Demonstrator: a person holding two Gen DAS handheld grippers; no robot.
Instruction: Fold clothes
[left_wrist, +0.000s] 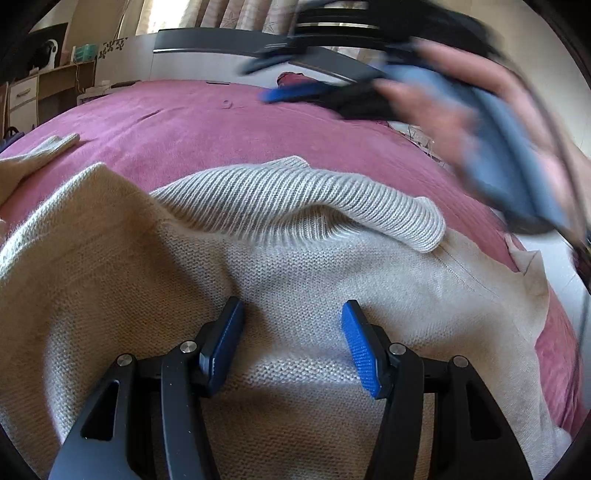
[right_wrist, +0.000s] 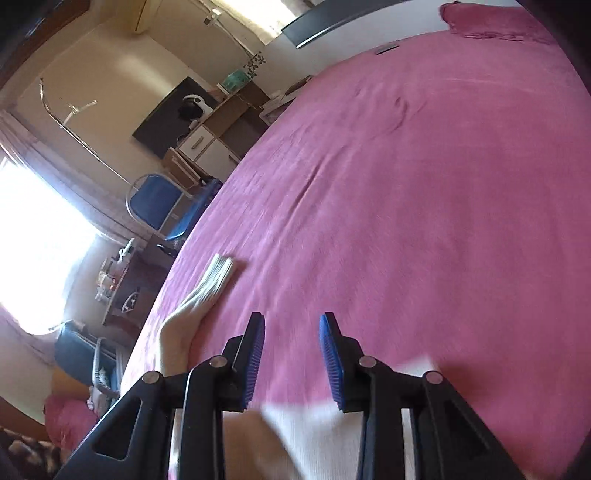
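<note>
Both claws hang above a cream knit sweater (left_wrist: 332, 280) spread on a bed with a pink cover (left_wrist: 192, 125). From the left wrist view, the left claw (left_wrist: 291, 332) stands released, its blue-padded fingers (left_wrist: 358, 343) parted over the sweater's chest just below the ribbed collar (left_wrist: 295, 199), with flat knit between them and no fold pinched. One sleeve (left_wrist: 40, 151) trails away to the left across the pink cover, its ribbed cuff lying flat. At upper right of that view a person's hand (left_wrist: 461, 122), badly blurred, grips the blue handle of the right claw (left_wrist: 280, 94) above the far side of the bed.

From the right wrist view, the right claw (right_wrist: 291, 354) is also released, its jaws apart with nothing between them but the pink cover beyond; the sweater's pale fabric (right_wrist: 314, 435) lies under the claw's base, and the sleeve with its ribbed cuff (right_wrist: 218, 275) stretches away at left. Beyond the bed's edge are a blue chair (right_wrist: 159, 201), a desk with drawers (right_wrist: 207, 144) and a bright window (right_wrist: 33, 236).
</note>
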